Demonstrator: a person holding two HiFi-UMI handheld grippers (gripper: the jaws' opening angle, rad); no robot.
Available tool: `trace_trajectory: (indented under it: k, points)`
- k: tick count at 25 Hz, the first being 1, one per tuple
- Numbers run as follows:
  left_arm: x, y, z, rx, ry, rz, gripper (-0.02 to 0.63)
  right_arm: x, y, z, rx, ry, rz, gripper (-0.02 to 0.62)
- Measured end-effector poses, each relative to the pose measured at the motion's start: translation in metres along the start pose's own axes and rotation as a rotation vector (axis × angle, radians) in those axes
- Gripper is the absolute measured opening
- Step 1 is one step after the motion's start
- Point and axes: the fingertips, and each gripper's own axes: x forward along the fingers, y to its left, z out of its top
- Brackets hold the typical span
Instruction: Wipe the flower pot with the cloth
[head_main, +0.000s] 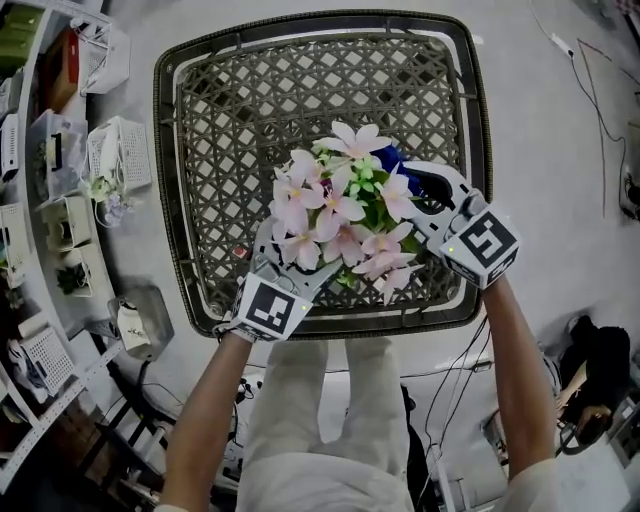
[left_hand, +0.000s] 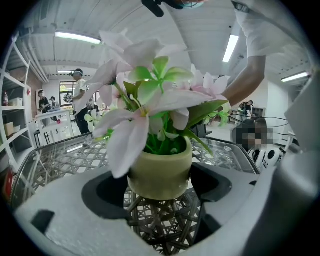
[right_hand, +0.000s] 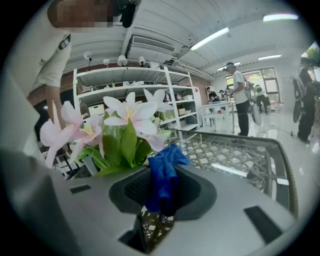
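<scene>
A pale green flower pot (left_hand: 160, 172) with pink artificial flowers (head_main: 340, 205) is held just over the wicker top. My left gripper (head_main: 298, 255) comes in from the lower left, and its jaws press on either side of the pot (left_hand: 160, 186). In the head view the blooms hide the pot. A blue cloth (right_hand: 162, 177) hangs bunched between the jaws of my right gripper (right_hand: 162, 195), which is shut on it. That gripper (head_main: 420, 195) sits at the flowers' right side, with the cloth (head_main: 392, 158) next to the leaves. Whether the cloth touches the pot is hidden.
A square wicker table top (head_main: 250, 100) with a dark rim lies under everything. Shelves with white boxes and small plants (head_main: 60, 150) line the left. Cables (head_main: 600, 110) run over the floor at the right. People stand far behind in both gripper views.
</scene>
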Motion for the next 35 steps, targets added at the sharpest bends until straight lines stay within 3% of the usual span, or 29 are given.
trace_trajectory:
  k: [5,11,21,25,35]
  points:
    - [-0.001,-0.001,0.000,-0.002,-0.007,-0.001,0.397,0.000,0.007,0.000,0.004,0.001,0.130,0.117]
    - [-0.002,0.000,0.000,-0.011,-0.009,0.002,0.397,-0.004,0.013,-0.005,-0.029,0.040,0.165,0.117]
    - [0.000,0.003,0.010,-0.023,-0.030,0.035,0.397,-0.022,0.017,-0.026,0.128,-0.014,0.051,0.117]
    - [0.002,0.004,0.009,-0.029,-0.031,0.066,0.397,-0.028,0.021,-0.031,0.142,-0.037,0.030,0.117]
    - [0.006,0.008,0.014,-0.130,-0.043,0.222,0.397,-0.036,0.036,-0.038,0.186,-0.067,-0.043,0.118]
